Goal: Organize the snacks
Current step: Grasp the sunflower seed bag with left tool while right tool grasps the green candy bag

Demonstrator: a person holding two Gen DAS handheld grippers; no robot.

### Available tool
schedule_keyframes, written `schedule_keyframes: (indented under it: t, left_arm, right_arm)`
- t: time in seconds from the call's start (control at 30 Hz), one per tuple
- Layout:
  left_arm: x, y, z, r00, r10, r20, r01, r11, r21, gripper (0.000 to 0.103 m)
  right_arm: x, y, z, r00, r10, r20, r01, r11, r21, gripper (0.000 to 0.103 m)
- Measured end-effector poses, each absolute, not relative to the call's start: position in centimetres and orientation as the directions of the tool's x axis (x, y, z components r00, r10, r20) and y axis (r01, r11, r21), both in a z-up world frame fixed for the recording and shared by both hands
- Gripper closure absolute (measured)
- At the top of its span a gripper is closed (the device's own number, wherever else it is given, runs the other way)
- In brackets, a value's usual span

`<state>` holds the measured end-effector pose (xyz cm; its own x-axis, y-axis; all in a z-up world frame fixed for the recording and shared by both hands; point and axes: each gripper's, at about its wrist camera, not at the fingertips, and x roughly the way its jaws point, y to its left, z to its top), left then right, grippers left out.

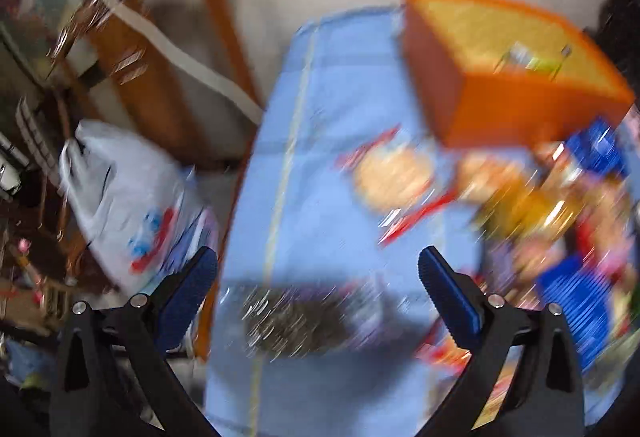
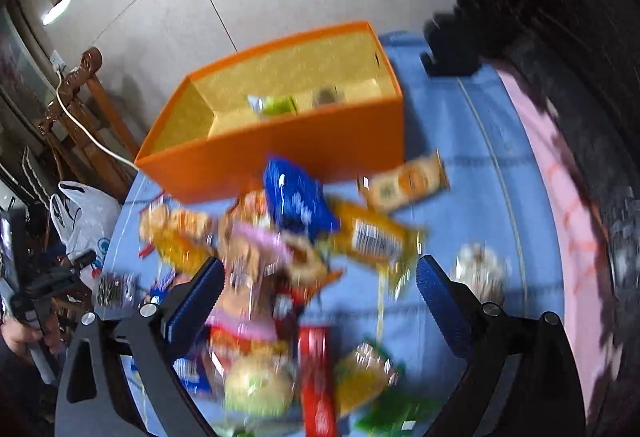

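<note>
Both grippers — left [image 1: 318,277] and right [image 2: 320,283] — have fingers spread wide, nothing between them. Snack packets [image 2: 288,261] lie heaped on the blue-covered worktop [image 2: 472,197], just near of the orange box [image 2: 280,153], which holds few items. Risk: views are blurred — a hasty close could pinch two overlapping packets or slip.

A blue cloth [image 1: 332,109] covers the table. Beside the table stands a wooden chair [image 2: 86,105] with a white cable [image 2: 80,125] draped over it, and a white plastic bag [image 1: 120,197] sits on the floor nearby.
</note>
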<state>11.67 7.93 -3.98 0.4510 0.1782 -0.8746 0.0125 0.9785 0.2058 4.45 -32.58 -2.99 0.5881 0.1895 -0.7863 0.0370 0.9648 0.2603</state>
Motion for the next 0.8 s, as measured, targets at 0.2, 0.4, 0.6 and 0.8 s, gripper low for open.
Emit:
schedule_keyframes:
  t: [0.2, 0.4, 0.6, 0.8]
  left_arm:
    - [9.2, 12.5, -6.3, 0.364, 0.123, -0.923, -0.106, 0.99, 0.09, 0.004]
    - [8.7, 12.0, -8.1, 0.336, 0.123, -0.934, -0.036, 0.992, 0.118, 0.004]
    - [9.4, 12.2, -9.8, 0.322, 0.093, -0.942, -0.002, 0.995, 0.097, 0.004]
    - [9.2, 10.0, -10.0, 0.364, 0.095, -0.926, 0.394, 0.886, 0.245, 0.004]
  right_arm:
    - [0.9, -31.1, -2.6, 0.598, 0.195, -0.777, 0.05, 0.959, 0.279, 0.006]
    - [-2.2, -30.7, -2.8, 0.598, 0.187, -0.779, 0.076, 0.955, 0.288, 0.006]
    - [-4.6, -31.5, -3.7, 0.582, 0.164, -0.796, 0.133, 0.947, 0.292, 0.006]
    - [-6.4, -32.5, -3.4, 0.586, 0.13, -0.8, 0.182, 0.941, 0.286, 0.006]
